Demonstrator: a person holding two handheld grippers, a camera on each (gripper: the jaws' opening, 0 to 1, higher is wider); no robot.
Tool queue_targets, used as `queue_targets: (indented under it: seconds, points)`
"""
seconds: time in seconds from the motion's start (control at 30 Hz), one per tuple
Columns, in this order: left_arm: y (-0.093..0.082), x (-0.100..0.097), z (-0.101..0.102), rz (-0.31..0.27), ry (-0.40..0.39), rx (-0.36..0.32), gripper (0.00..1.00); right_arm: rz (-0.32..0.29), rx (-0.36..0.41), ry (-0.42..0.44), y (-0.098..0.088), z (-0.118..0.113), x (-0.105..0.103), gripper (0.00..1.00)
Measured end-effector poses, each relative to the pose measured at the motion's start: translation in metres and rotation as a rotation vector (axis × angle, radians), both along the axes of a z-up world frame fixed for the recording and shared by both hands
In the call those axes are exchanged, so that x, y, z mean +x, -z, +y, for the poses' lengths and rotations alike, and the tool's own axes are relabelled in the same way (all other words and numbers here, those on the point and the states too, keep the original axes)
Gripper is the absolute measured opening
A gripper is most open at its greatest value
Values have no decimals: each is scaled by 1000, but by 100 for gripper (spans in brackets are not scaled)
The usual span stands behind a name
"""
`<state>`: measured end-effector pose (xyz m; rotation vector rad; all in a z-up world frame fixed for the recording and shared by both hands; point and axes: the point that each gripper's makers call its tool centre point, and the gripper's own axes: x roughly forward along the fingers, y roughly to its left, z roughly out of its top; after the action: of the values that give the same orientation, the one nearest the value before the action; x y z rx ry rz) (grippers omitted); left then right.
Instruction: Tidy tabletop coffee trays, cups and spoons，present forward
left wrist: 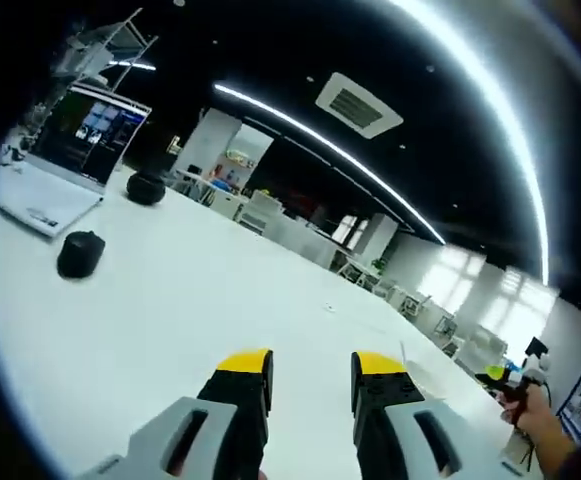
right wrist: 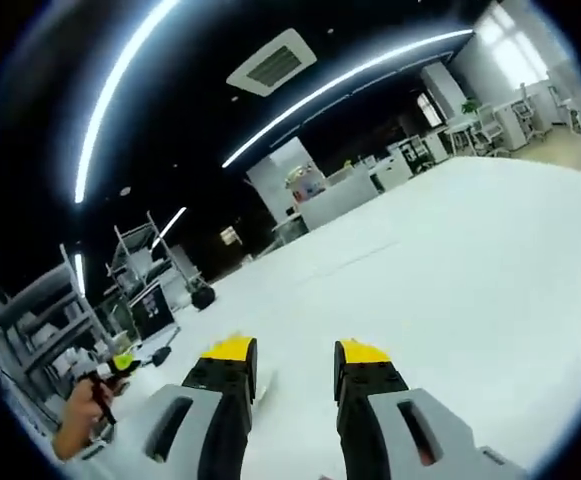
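My left gripper (left wrist: 312,370) points out over a white table (left wrist: 190,300), its yellow-tipped jaws apart with nothing between them. My right gripper (right wrist: 292,358) also stands open over the white table (right wrist: 450,270), holding nothing. At the right edge of the left gripper view a hand (left wrist: 535,415) holds the other gripper (left wrist: 515,375). At the lower left of the right gripper view a hand (right wrist: 80,410) holds the other gripper (right wrist: 115,368). No tray, cup or spoon is in sight.
An open laptop (left wrist: 70,150) sits at the far left of the table, with a black mouse (left wrist: 80,252) beside it and a dark round object (left wrist: 146,187) behind. Metal shelving (right wrist: 130,270) stands at the left. Desks and chairs (right wrist: 490,120) fill the room beyond.
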<state>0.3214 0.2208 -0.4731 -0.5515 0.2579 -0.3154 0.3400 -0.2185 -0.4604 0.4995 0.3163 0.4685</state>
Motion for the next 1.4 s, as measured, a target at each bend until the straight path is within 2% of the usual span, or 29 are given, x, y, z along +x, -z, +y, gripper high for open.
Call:
queue_targets:
  seconds: [0.27,0.33,0.47,0.53,0.7,0.77,0.9,1.03,1.2,1.4]
  points:
    - [8,10,-25,70,77,-95,33,75,47,-65,6,27,8,32]
    - [9,12,-35,93,107,-141,33,97,52,-84,10,31,11,32]
    - [11,17,-49,121,145,-169,33,150,84,-105,19,37,16,32]
    - [9,20,-53,97,136,-164,33,175,92,-111,25,43,15,31]
    - [23,24,-73,163,173,-196,33,220,136,-108,29,56,9,31]
    - [26,24,-80,191,180,-229,33,237,147,-104,32,62,6,30]
    - [33,26,-100,235,217,-262,33,274,147,-123,41,76,4,30]
    - [40,23,-120,297,266,-331,33,293,148,-143,47,92,1,30]
    - [44,22,-132,327,281,-347,33,320,146,-167,52,101,4,30]
    - [49,20,-149,397,321,-398,32,369,146,-185,64,108,10,29]
